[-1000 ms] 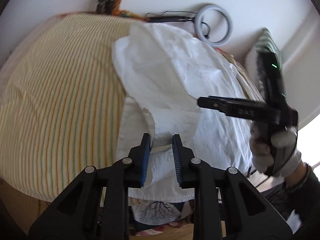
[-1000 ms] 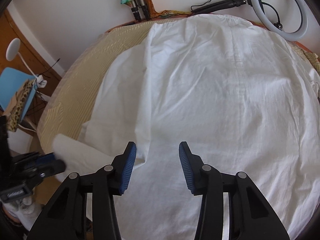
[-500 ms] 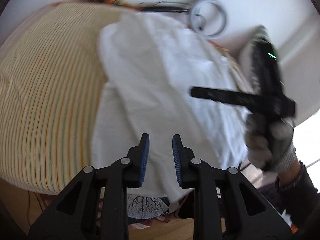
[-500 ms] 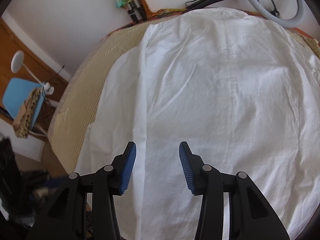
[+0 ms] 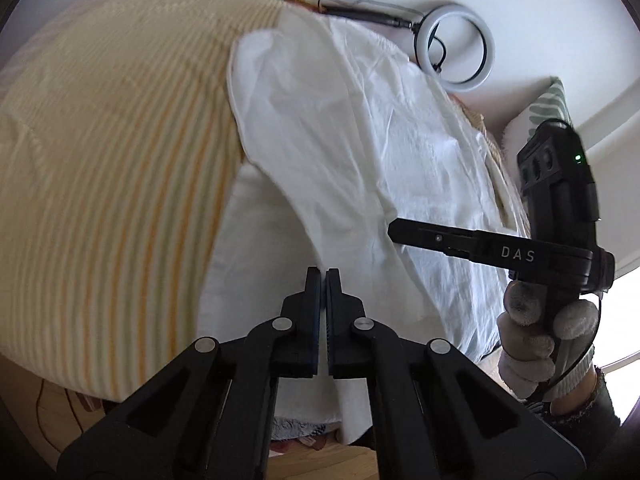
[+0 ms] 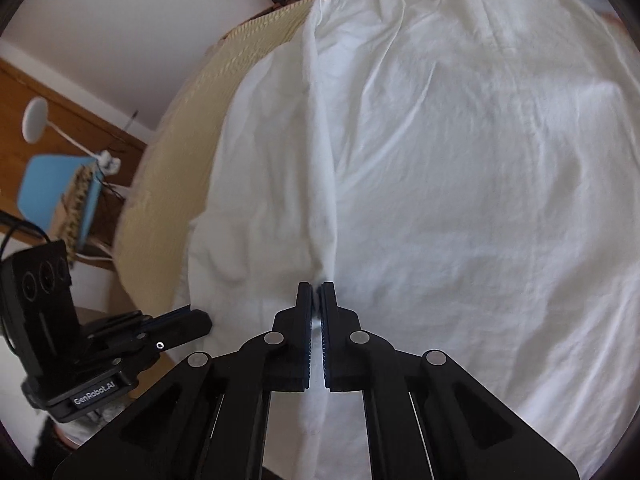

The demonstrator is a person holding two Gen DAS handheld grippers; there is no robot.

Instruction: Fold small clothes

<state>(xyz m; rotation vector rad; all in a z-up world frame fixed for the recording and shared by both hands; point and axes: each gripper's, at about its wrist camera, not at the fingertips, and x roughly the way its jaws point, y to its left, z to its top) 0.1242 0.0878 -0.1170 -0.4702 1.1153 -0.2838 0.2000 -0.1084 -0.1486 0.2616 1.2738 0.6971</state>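
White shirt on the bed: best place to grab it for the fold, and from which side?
Grip the white shirt at its near hem, coming in from the bed's near edge. The cloth lies flat, and only that edge overhangs. Both the left gripper and right gripper are shut on cloth there.

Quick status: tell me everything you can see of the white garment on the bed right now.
The white garment is thin, wrinkled woven cloth, spread over the striped yellow bedspread. A sleeve-like flap is folded inward on one side, and its near hem hangs past the bed's edge. The left gripper is shut on a fold near that hem. The right gripper is shut on a pinched ridge, from which a crease runs away up the cloth.
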